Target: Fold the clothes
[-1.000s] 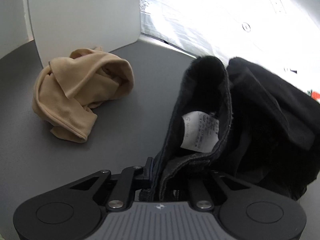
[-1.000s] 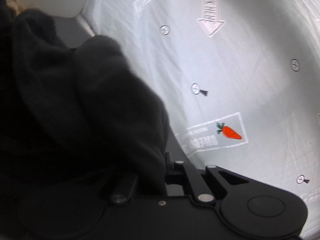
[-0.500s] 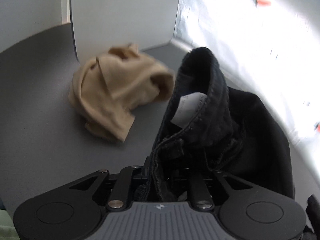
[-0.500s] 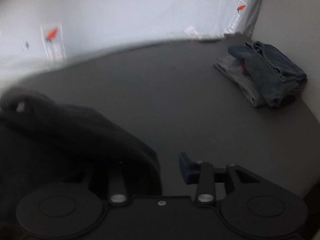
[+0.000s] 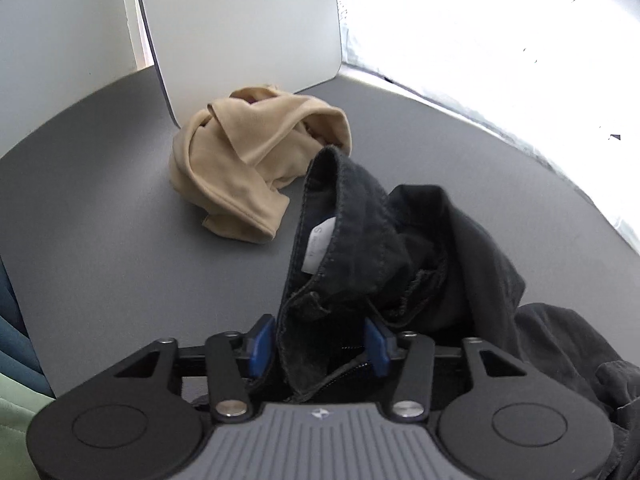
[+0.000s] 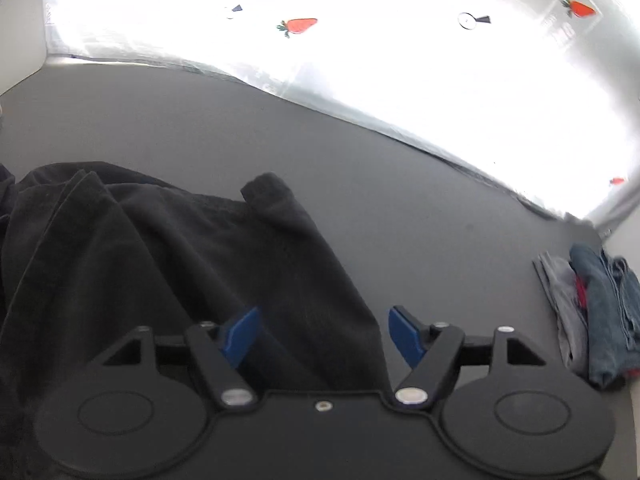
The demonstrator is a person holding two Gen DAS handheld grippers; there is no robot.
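Observation:
A black garment with a white size label lies bunched on the grey table. My left gripper is open, its blue pads either side of the garment's waistband, which stands between them. In the right wrist view the same black garment spreads over the table's left part. My right gripper is open, with a fold of the black cloth lying between its blue pads.
A crumpled tan garment lies beyond the black one, in front of a white upright panel. A folded stack of blue and grey clothes sits at the table's right edge. A bright plastic sheet with carrot prints lines the far side.
Both grippers have opened and let go of the black garment, which now rests on the table. The right gripper has swung round to face the far sheet.

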